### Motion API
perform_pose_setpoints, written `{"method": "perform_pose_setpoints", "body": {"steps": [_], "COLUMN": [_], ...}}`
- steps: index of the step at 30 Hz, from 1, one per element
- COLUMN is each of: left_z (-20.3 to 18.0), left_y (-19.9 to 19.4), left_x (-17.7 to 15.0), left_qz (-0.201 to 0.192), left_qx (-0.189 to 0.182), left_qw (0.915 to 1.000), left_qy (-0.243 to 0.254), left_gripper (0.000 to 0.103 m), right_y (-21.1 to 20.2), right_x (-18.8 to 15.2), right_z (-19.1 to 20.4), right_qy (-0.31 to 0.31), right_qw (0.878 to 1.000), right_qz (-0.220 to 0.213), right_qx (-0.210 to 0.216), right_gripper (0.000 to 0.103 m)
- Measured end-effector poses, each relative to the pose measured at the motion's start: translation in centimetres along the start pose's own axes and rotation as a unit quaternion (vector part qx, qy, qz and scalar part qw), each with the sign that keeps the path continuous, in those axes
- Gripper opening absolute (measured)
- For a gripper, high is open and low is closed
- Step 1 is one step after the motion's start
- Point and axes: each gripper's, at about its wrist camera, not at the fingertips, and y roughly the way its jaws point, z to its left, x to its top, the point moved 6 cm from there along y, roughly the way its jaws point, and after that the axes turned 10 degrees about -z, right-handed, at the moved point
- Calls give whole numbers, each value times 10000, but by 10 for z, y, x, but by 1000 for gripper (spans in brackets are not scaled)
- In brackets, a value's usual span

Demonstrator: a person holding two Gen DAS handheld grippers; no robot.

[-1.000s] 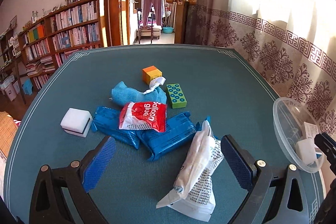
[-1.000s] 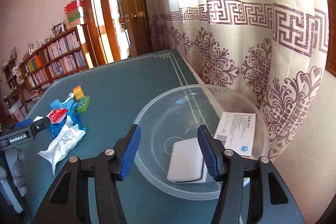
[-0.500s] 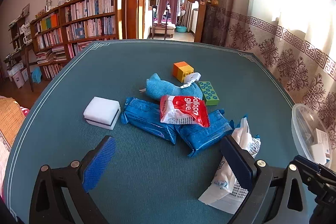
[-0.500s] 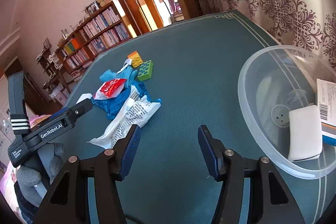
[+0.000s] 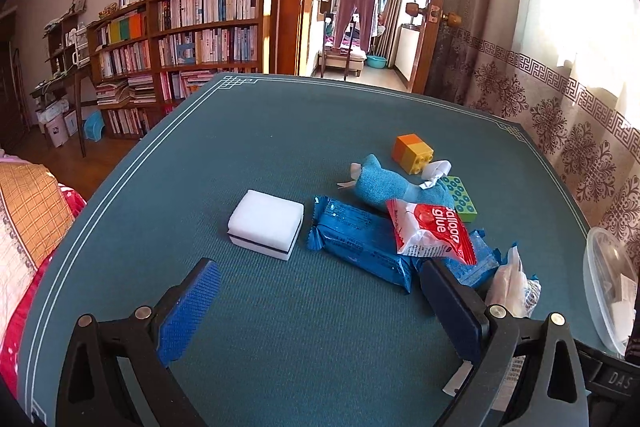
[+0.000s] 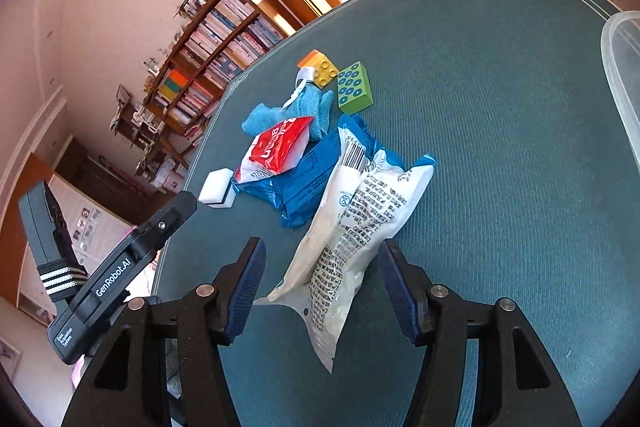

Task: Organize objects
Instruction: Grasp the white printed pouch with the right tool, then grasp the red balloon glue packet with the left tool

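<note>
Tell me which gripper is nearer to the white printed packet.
Right. The right gripper has its open fingers on either side of the white printed packet, not pressing it. The left gripper is open over bare cloth, the packet just outside its right finger.

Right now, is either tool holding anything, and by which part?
Nothing is held. The left tool is open over bare table. The right tool is open, its fingers either side of the white packet, not pressing.

The red-and-white packet (image 5: 432, 233) in the middle of the pile reads "balloon glue". The left gripper's (image 6: 120, 267) black body reads "GenRobot.AI".
</note>
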Motion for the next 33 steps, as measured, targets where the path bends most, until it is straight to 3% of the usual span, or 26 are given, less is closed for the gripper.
{"method": "perform_pose_setpoints", "body": {"steps": [9, 15, 23, 33], "left_z": [3, 1, -16, -54], "left_y": [5, 10, 15, 38], "left_x": [-3, -5, -2, 4], "left_qz": [70, 140, 153, 313], "left_qx": [5, 38, -47, -333], "left_qw": [10000, 9999, 9998, 9985], "left_qy": [5, 38, 140, 307], "left_gripper": [102, 102, 102, 102], "right_y": [24, 29, 16, -4], "right_x": [6, 5, 7, 7], "right_z": [-6, 4, -1, -13], "right_qy": [38, -567, -769, -1000], "right_qw": [9998, 9980, 9963, 9935], "right_qz": [15, -14, -107, -236], "right_qx": [-213, -290, -374, -493], "right_gripper": [60, 60, 48, 46]}}
